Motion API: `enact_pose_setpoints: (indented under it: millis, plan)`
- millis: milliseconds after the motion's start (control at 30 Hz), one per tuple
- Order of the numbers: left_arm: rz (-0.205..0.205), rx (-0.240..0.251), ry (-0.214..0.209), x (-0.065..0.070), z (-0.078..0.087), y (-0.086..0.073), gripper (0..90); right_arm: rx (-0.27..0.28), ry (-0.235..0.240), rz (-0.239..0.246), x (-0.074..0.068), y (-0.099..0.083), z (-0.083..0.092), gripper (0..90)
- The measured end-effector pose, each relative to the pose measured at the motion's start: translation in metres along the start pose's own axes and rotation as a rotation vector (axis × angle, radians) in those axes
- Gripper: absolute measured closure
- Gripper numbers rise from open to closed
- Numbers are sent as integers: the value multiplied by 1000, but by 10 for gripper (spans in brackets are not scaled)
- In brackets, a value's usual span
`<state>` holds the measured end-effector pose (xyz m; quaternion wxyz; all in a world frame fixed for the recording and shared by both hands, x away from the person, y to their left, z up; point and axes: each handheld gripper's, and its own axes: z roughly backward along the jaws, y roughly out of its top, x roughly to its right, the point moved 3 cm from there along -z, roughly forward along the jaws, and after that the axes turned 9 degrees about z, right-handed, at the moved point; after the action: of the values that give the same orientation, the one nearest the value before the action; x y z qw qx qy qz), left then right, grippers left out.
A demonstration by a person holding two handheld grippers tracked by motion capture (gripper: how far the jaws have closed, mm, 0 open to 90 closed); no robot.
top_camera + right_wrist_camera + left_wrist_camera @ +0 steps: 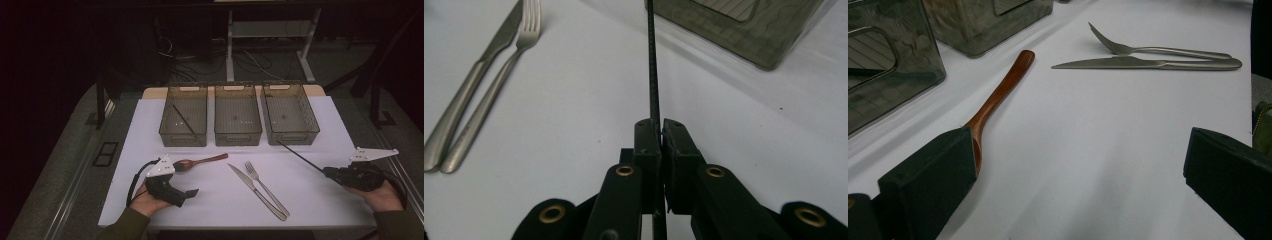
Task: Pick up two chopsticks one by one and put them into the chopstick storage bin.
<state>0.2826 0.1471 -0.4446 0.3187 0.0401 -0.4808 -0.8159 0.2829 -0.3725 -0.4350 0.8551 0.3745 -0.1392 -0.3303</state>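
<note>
White tabletop, three bins at the back. Right gripper (659,131) pinches one black chopstick (652,65) by its end, tip near the right bin (290,112); it could swivel or slip. Left gripper (187,194) rests open beside the wooden spoon (998,97).

A dim room: a white-legged desk frame (270,45) and tangled cables (200,55) stand on grey floor (60,150) beyond the table.

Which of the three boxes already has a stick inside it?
The left bin, nearest the left gripper's side. A black chopstick leans inside it; the middle bin and right bin hold none.
</note>
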Motion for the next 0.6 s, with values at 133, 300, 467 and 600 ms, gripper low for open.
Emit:
enact_pose_setpoints:
  millis: [133, 300, 467, 600]
  plan:
    - [0, -1, -1, 0, 0, 0, 0, 29, 14, -5, -1, 4, 5, 844]
    - [-3, -4, 0, -1, -1, 0, 0, 49, 28, 1, -4, 12, 6, 844]
    - [-2, -4, 0, -1, 0, 0, 0, 60, 43, 10, -7, 21, 5, 844]
    - [3, -1, 0, 0, -1, 0, 0, 77, 52, 21, -10, 32, 5, 844]
